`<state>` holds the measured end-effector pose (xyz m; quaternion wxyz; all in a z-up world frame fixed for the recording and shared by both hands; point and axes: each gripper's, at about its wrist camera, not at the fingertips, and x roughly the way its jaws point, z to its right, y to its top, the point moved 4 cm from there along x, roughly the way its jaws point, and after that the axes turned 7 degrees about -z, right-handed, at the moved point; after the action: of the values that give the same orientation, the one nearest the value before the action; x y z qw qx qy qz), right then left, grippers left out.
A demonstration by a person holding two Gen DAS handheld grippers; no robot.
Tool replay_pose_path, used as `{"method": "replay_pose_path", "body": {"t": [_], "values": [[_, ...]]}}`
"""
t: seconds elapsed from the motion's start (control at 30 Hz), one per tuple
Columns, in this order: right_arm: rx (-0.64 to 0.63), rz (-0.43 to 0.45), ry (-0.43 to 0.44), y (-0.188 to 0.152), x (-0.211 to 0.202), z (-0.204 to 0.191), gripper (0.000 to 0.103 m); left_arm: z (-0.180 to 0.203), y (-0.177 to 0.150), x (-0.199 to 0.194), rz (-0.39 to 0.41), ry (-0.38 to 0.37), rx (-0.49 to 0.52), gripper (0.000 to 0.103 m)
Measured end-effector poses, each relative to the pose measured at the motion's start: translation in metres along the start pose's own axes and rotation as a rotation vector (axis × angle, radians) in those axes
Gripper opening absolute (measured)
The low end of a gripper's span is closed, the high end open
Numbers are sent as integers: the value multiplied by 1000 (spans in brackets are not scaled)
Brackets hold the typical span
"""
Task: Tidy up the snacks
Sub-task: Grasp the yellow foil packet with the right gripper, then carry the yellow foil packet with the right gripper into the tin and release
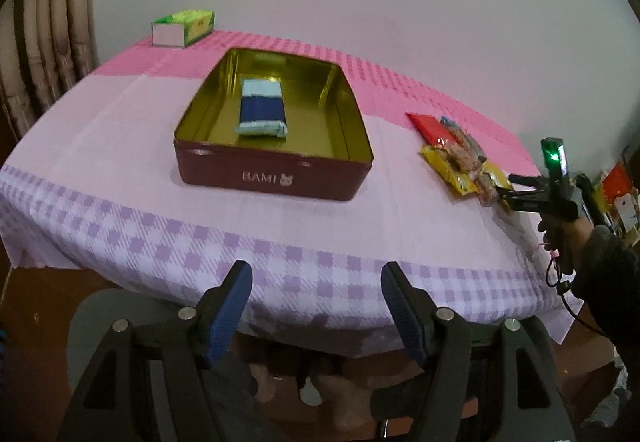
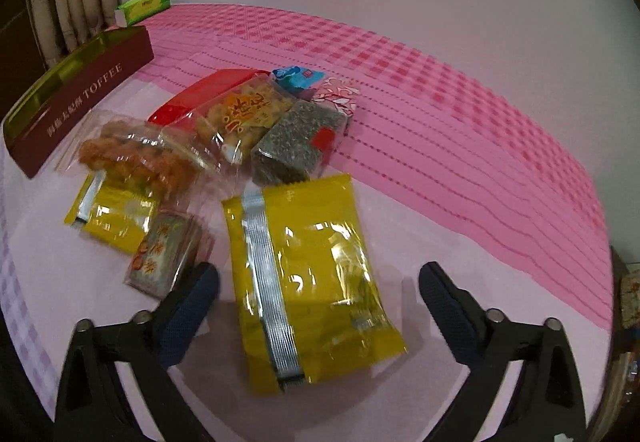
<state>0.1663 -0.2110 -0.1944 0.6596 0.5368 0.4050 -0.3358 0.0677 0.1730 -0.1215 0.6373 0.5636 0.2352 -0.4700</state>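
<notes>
Listing largest first: one table under a pink and lilac checked cloth; one maroon tin, lid off, gold inside, standing mid-table and holding one blue-and-white packet; one green box at the far left corner

Snack pile, right of the tin and well apart from it, loose on the cloth. Count from the right wrist view, roughly eight, as overlapping wrappers blur the tally: two yellow foil packets, the large yellow packet nearest, the smaller to its left; one red pouch; three clear bags of crisps or puffs; one dark seeded bar; one blue-and-pink sachet pair behind

Handling: light, soft, crinkly, foil likely slippery, contents crushable; best pinched at the crimped end seam

Right gripper: jaws spread wide, straddling the large yellow packet, not closed on it
Left gripper: jaws spread, empty, held off the near table edge
</notes>
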Motion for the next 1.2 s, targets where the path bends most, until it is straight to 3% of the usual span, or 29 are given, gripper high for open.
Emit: {"method": "replay_pose_path", "body": {"t": [0.13,0.2,0.37,0.57,0.7,0.93,1.2], "values": [[54,30,64,4,0,1,58,-2,1,-3,9,-8,-1,68],[53,29,51,5,-2,-2,55,-4,0,-5,16,-13,-3,68],[57,24,11,-8,-12,-5,55,-2,0,-15,49,-15,16,68],[161,8,-79,-28,-30,13,55,4,1,-27,88,-28,31,68],[207,12,-143,-26,-52,20,55,-1,3,-39,131,12,8,68],[158,72,-194,28,-93,-18,55,-17,8,-61,188,64,-64,68],[42,120,-144,105,-115,-115,55,-35,10,-78,231,121,-133,68]]}}
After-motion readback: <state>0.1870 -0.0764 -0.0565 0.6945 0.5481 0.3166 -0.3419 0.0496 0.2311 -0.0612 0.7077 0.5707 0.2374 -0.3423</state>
